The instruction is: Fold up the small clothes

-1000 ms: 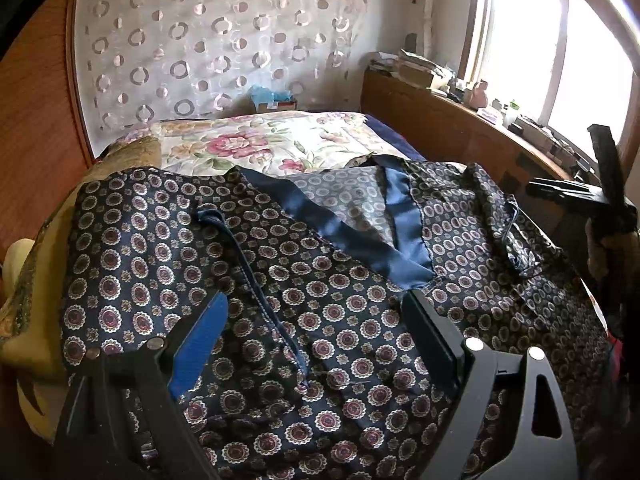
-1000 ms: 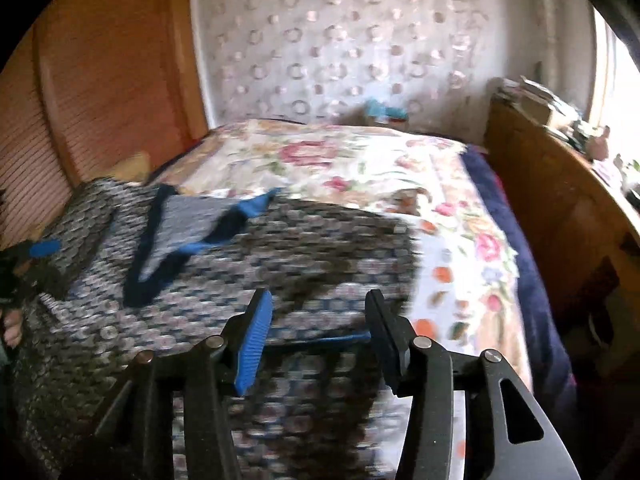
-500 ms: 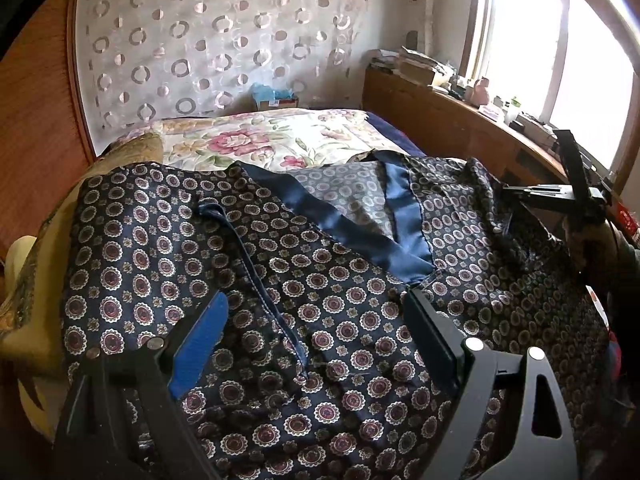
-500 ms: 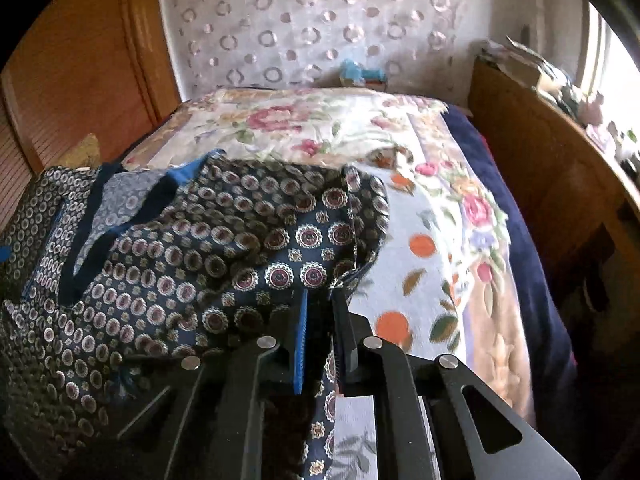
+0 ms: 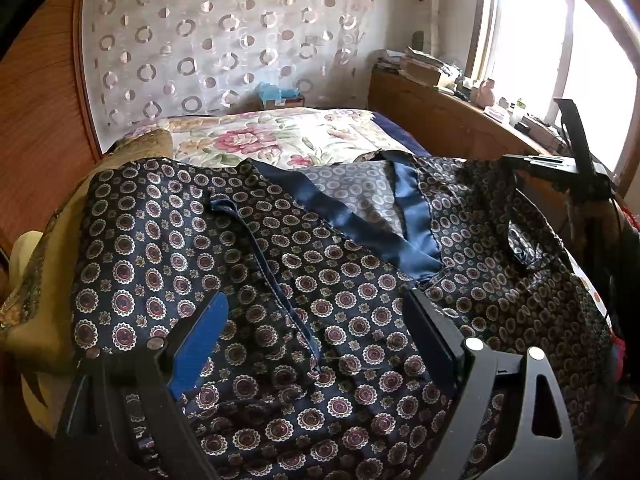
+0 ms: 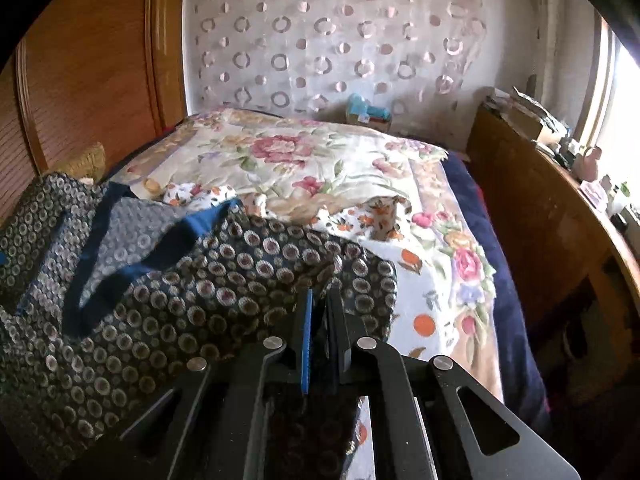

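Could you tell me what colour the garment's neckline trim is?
Plain blue trim, clearest in the left wrist view.

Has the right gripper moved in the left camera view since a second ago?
Yes. The right gripper, shut on the patterned garment, has shifted left and up toward the wooden sideboard, lifting the cloth's edge.

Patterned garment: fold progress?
Done: the patterned garment lies spread on the bed. In hand: right tool is shut on its edge, lifting it; left tool hangs open over the cloth. Left: no fold is laid yet.
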Demonstrator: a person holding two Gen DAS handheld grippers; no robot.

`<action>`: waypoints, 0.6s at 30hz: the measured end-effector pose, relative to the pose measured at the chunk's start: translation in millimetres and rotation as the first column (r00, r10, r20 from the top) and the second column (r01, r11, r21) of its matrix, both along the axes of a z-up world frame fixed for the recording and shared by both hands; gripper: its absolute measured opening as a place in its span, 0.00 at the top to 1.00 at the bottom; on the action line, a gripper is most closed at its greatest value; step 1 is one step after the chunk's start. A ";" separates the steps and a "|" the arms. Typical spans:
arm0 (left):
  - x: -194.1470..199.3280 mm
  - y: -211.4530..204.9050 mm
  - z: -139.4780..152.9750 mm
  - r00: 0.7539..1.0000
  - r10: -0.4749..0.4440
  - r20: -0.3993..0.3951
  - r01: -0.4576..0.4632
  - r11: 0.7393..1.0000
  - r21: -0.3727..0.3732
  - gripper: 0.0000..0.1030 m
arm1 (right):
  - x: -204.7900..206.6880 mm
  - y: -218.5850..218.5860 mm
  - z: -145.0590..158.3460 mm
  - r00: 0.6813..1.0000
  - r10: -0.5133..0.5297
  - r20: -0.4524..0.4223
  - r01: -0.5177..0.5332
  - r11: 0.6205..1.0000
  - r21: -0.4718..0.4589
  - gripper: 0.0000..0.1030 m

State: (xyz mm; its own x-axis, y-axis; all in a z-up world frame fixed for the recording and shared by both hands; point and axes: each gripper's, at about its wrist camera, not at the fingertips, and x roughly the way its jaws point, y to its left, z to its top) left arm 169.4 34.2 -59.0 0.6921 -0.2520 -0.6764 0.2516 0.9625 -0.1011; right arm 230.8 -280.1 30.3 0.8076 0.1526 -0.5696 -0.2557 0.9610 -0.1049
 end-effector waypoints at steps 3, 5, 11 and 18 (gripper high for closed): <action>0.2 1.5 0.1 1.000 0.004 0.001 -0.004 1.000 0.001 0.13 | 0.1 7.2 0.8 0.999 0.040 -0.005 -0.040 0.999 0.032 0.93; 0.8 2.2 1.2 1.000 0.006 0.003 -0.006 1.000 0.000 0.13 | 2.5 13.4 3.8 0.997 0.071 -0.008 -0.071 0.997 0.037 0.93; 4.3 8.4 6.8 1.000 0.026 0.018 -0.026 1.000 0.006 0.13 | 17.7 36.7 13.4 0.987 0.159 0.011 -0.159 0.987 0.026 0.76; 9.2 26.4 13.9 0.997 0.067 0.041 -0.067 0.998 0.013 0.13 | 29.6 10.5 9.1 0.997 0.075 0.024 -0.075 0.997 0.001 0.38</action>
